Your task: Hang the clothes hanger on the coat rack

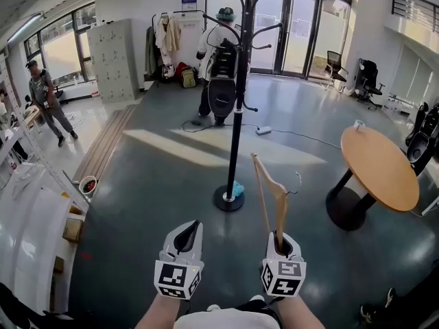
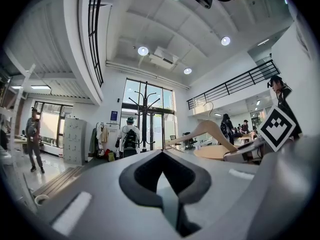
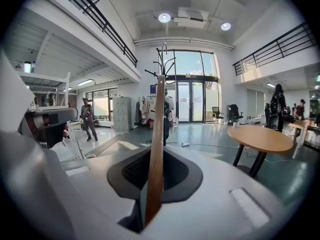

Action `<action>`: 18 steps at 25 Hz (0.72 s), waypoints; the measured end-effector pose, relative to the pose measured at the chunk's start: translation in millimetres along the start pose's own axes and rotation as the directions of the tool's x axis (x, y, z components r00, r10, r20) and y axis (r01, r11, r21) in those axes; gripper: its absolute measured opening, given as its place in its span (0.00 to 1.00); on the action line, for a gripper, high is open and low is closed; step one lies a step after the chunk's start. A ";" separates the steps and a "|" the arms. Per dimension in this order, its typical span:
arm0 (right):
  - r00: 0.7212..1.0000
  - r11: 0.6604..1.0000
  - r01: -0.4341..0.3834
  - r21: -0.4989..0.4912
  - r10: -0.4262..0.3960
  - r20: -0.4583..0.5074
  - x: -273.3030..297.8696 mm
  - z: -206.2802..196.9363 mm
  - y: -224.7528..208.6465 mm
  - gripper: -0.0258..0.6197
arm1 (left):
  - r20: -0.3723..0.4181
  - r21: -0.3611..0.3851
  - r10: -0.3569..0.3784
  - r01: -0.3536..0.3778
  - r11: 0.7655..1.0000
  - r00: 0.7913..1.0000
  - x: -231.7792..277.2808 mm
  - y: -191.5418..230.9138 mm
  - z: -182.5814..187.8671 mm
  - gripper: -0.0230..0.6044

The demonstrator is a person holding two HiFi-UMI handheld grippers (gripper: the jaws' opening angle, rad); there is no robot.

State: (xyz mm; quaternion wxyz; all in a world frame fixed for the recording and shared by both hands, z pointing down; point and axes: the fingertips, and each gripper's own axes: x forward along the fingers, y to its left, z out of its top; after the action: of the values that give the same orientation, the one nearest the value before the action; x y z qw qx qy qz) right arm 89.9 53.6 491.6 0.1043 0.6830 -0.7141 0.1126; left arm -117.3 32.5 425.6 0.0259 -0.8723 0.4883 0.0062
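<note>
- right tool [image 1: 279, 242]: clenched on the hanger [image 1: 271, 197], pinching one wooden arm near its end. In the right gripper view the wood runs up btwn the jaws. Grip looks firm.
- left tool [image 1: 186, 235]: jaws together, nothing btwn them. Held beside the right one, apart from the hanger. Idle, by the look of it.
- hanger: off the floor [image 1: 158, 184], stood roughly on end above the right tool. Its wire hook [image 1: 298, 182] sticks out to the right at mid-height and touches nothing. So pickup = done.
- coat rack [image 1: 238, 115]: stands ahead on the floor, a bit left of the hanger and well apart from it. No hanger on any of the pegs [image 1: 267, 29] up top. The dark shape by the pole seems to be a person w/ a backpack behind it, but can't tell for sure.
- Round tabletop [image 1: 381, 170]: off to the right, not on the line to the rack and no part of the job.
- Progress, my read: early-to-mid. Done: hanger in hand, facing the rack.
- Left to do: close the gap, lift to peg height, turn the hook over a peg, set it on, let go.
- Watch: hook is on the side away from the rack, so prob. needs a wrist turn before it can catch.
</note>
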 end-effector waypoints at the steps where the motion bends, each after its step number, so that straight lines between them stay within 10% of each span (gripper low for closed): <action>1: 1.000 1.000 0.004 0.002 -0.004 -0.004 0.2 -1.5 0.4 0.13 | -0.004 -0.004 0.001 -0.001 1.000 1.000 -1.8 2.1 -2.0 0.04; 18: 0.997 0.999 0.030 0.038 -0.027 -0.069 53.5 -9.3 -21.2 0.13 | -0.061 -0.036 0.038 -0.040 0.999 0.997 33.3 37.7 -34.3 0.04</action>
State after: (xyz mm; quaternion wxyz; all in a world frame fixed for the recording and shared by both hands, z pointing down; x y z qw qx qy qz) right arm 108.6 4.6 517.0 0.1166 0.6909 -0.6979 0.1483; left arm -132.6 -17.2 457.1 -0.0050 -0.8628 0.5055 -0.0104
